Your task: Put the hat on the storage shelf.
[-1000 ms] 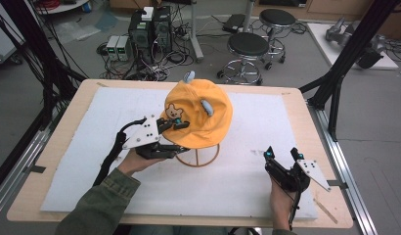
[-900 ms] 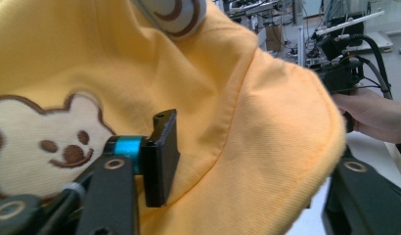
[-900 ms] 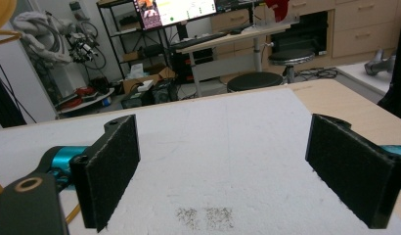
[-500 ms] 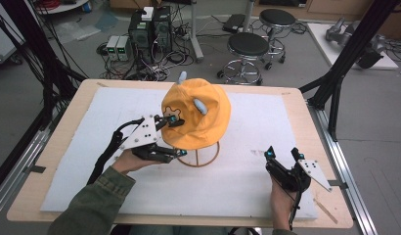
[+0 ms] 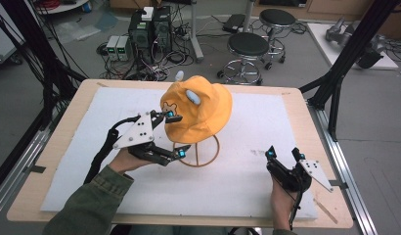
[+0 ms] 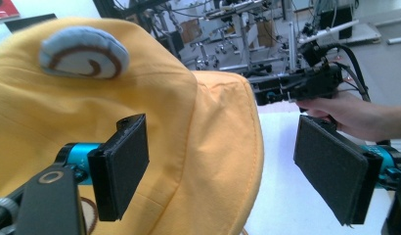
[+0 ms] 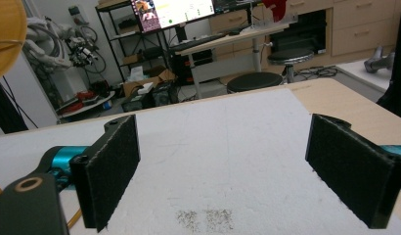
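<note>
Jaws of the left gripper (image 5: pixel 175 134) have just been opening; they stand wide, pads clear of the yellow bucket hat (image 5: pixel 198 110), its brim between them. Hat sits on a wire hat stand (image 5: pixel 201 152) mid-mat, seemingly placed there to hang. Right gripper (image 5: pixel 284 156) rests spread and empty on the white mat (image 5: pixel 81 147). No containers.

You're working in a lab: computer towers (image 5: pixel 150 27) with tangled cables, stools (image 5: pixel 248 45), black rig frames (image 5: pixel 352 46), monitor (image 7: pixel 179 11).

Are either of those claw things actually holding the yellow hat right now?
No. The left gripper has just opened its jaws beside the hat; the right gripper is open over the table.
</note>
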Available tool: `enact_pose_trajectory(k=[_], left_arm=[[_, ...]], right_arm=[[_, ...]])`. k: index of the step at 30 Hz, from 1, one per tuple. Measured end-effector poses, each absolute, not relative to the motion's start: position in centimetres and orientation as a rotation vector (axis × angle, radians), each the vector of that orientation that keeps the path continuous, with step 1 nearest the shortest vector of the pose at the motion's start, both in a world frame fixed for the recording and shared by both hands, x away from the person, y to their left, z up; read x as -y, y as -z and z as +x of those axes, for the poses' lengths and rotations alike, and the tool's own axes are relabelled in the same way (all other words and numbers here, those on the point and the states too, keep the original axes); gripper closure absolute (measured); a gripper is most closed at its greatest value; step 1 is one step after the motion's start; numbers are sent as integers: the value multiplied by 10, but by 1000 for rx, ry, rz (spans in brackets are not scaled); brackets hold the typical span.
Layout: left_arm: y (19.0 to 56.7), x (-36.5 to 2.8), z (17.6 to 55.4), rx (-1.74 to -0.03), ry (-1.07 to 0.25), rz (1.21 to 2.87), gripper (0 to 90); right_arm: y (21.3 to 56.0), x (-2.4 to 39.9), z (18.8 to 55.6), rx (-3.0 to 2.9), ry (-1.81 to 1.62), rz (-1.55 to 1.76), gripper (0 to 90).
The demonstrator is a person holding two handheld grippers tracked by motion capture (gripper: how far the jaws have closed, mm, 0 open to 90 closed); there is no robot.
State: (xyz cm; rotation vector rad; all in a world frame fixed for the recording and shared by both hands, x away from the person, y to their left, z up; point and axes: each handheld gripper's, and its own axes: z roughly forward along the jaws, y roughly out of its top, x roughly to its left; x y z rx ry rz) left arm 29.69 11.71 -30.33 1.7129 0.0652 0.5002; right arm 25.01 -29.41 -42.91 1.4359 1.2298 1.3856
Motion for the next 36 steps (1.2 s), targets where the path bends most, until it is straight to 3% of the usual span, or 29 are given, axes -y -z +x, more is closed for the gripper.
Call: enact_pose_trajectory(k=[22, 31, 36], left_arm=[[287, -157, 301, -228, -541, 1556, 200], [283, -185, 301, -350, -642, 1501, 200], [286, -202, 299, -457, -762, 1461, 200]], right_arm=[[429, 293, 250, -1229, -1387, 1434, 117], [429, 293, 250, -1230, -1383, 1433, 117], [429, 293, 250, -1223, -1376, 1434, 117]])
